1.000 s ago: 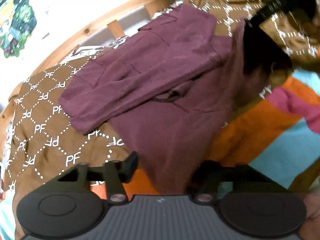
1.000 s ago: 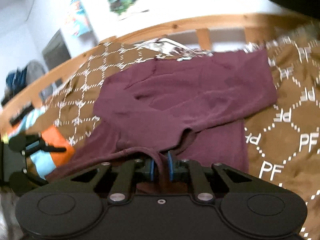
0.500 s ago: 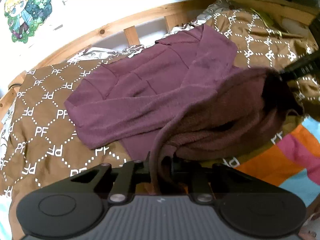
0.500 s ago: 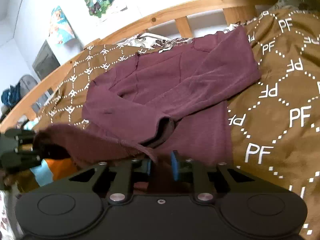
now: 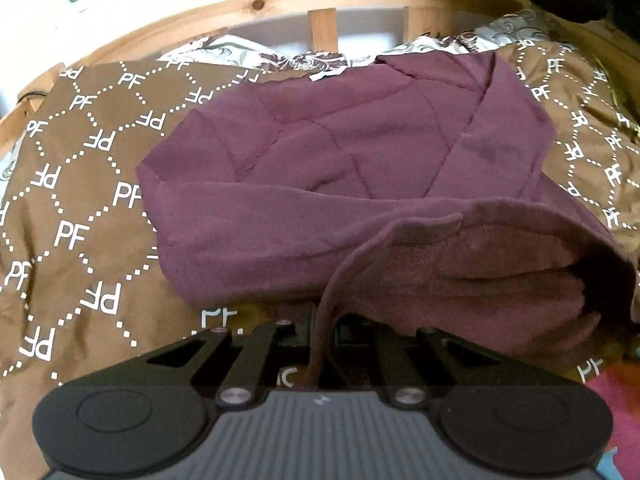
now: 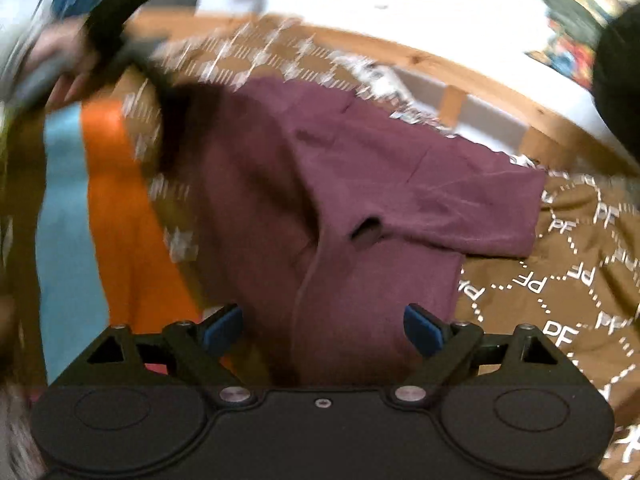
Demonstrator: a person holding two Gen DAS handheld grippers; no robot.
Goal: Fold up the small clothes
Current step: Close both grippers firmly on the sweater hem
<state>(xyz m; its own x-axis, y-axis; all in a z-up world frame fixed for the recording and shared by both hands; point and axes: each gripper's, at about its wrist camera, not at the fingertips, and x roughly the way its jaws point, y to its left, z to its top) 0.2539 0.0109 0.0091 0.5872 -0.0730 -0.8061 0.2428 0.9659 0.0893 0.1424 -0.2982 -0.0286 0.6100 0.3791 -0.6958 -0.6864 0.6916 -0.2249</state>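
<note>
A maroon long-sleeved top (image 5: pixel 344 168) lies on a brown "PF"-patterned bedspread (image 5: pixel 80 208), its sleeves folded across the body. My left gripper (image 5: pixel 322 328) is shut on the top's hem edge, which is lifted and doubled over towards the collar, showing the fuzzy inside. In the right wrist view the same top (image 6: pixel 360 208) lies below my right gripper (image 6: pixel 323 330), which is open with nothing between its blue pads (image 6: pixel 422 330). The left gripper (image 6: pixel 120 24) shows blurred at the upper left of that view.
A wooden bed rail (image 5: pixel 320 4) runs along the far side, with a white wall and posters behind it. An orange, blue and pink blanket (image 6: pixel 116 216) lies under the bedspread's near edge. A patterned pillow (image 5: pixel 280 56) sits behind the top.
My left gripper closed on the hem and carried it up over the top. My right gripper let go of the fabric, opened wide and swung away.
</note>
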